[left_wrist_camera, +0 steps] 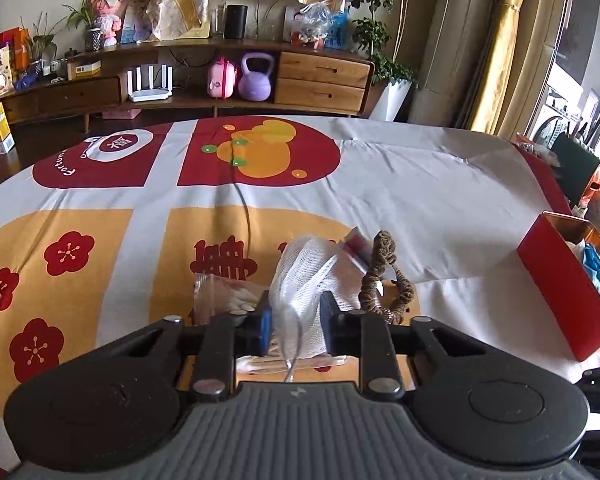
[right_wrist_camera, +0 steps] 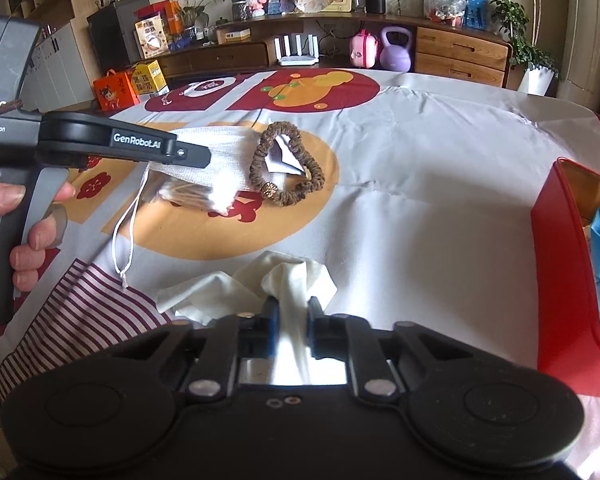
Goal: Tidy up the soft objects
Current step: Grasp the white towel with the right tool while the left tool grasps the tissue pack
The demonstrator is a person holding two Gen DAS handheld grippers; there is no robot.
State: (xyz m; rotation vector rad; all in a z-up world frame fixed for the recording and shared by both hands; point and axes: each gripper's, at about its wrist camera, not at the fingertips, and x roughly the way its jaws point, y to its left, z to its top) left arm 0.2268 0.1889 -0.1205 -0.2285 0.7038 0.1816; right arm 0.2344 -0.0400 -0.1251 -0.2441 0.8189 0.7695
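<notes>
Soft goods on counter (left_wrist_camera: 420, 184), both grippers loaded.
Left gripper (left_wrist_camera: 296, 322) jaws clamp mesh bag (left_wrist_camera: 300, 276); right gripper (right_wrist_camera: 291, 326) jaws pinch cloth (right_wrist_camera: 288, 280); scrunchie (right_wrist_camera: 286, 164) at 12 o'clock, red box (right_wrist_camera: 560, 264) at 3.

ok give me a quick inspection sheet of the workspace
surface: printed tablecloth, wrinkled
job's things: white mesh pouch; cream cloth; brown scrunchie; bag of cotton swabs; red box holding blue material
clutter: white paper tag inside the scrunchie
grippers: left gripper shut on the mesh pouch; right gripper shut on the cream cloth
cables: thin dark cable across the tablecloth
surroundings: wooden sideboard, purple kettlebell, router
</notes>
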